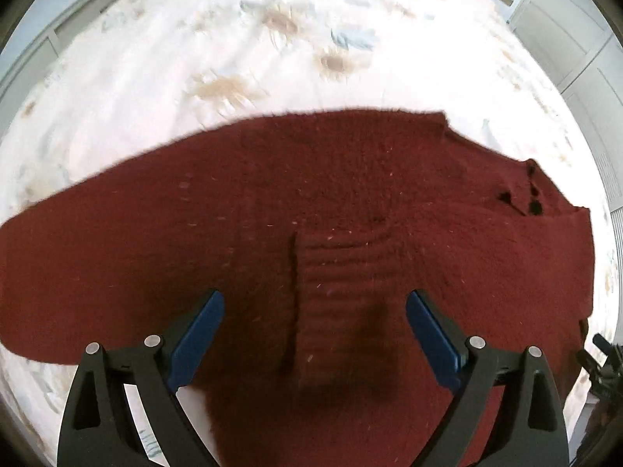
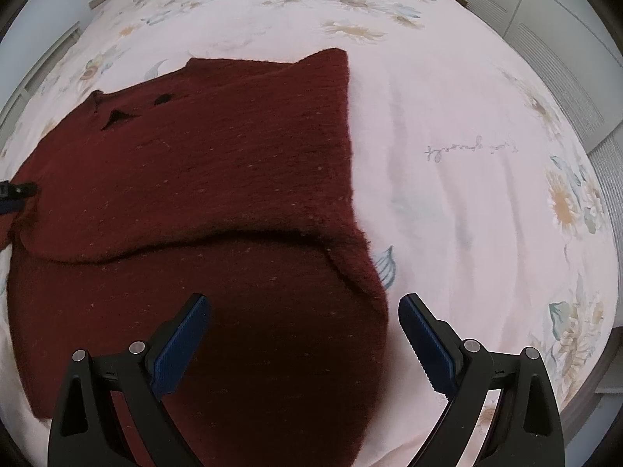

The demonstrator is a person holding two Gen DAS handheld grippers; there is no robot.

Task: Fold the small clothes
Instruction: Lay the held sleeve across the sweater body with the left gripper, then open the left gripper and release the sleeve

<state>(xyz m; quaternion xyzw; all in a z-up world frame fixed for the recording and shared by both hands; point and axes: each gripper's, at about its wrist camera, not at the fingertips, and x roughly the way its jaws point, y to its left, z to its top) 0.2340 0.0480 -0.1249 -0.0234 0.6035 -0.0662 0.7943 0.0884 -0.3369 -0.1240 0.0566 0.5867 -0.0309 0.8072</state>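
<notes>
Nearest the left wrist camera are the two blue pads of the left gripper (image 1: 314, 303), standing wide apart above the cloth with nothing pinched between them. The right gripper (image 2: 303, 307) is likewise spread wide and empty, its left pad over the cloth and its right pad over the bare sheet.

There is one garment: a dark red knitted sweater (image 2: 202, 163), lying on a bed sheet (image 2: 467, 116) that is pale pink with a print of daisies (and a line of cursive writing, too small to read). Two grippers, one sweater, one sheet.

The sweater is thick and fuzzy, flecked with pale lint. In the right wrist view its upper layer is folded over the lower part, ending in a soft rolled edge across the middle. A ribbed cuff (image 1: 342, 272) lies on top of the body in the left wrist view. Near one edge a few small dark holes (image 1: 533, 198) show in the knit.
</notes>
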